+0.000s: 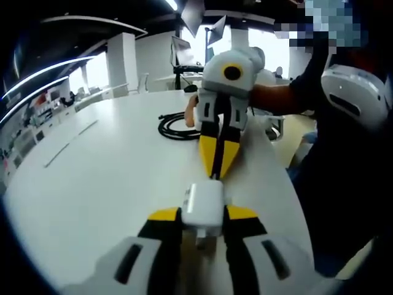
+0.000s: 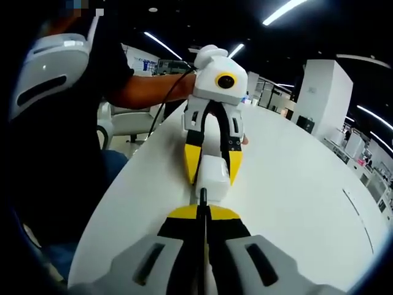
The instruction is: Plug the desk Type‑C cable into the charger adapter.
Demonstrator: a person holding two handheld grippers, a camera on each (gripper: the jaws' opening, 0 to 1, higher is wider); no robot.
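Left gripper (image 1: 202, 216) jaws clamped on white square charger adapter (image 1: 203, 208) above round white table (image 1: 104, 172), right gripper (image 2: 202, 212) jaws pinched together on thin black Type-C cable plug (image 2: 202, 198) touching the adapter, coiled black cable (image 1: 175, 126) on table behind

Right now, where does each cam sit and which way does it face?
Left gripper view: rides the left gripper, looks along its jaws at the charger adapter they hold, facing the right gripper and the person's forearm.
Right gripper view: rides the right gripper, whose jaws pinch the cable, facing the left gripper.
Shared: both grippers, the adapter, the white table.
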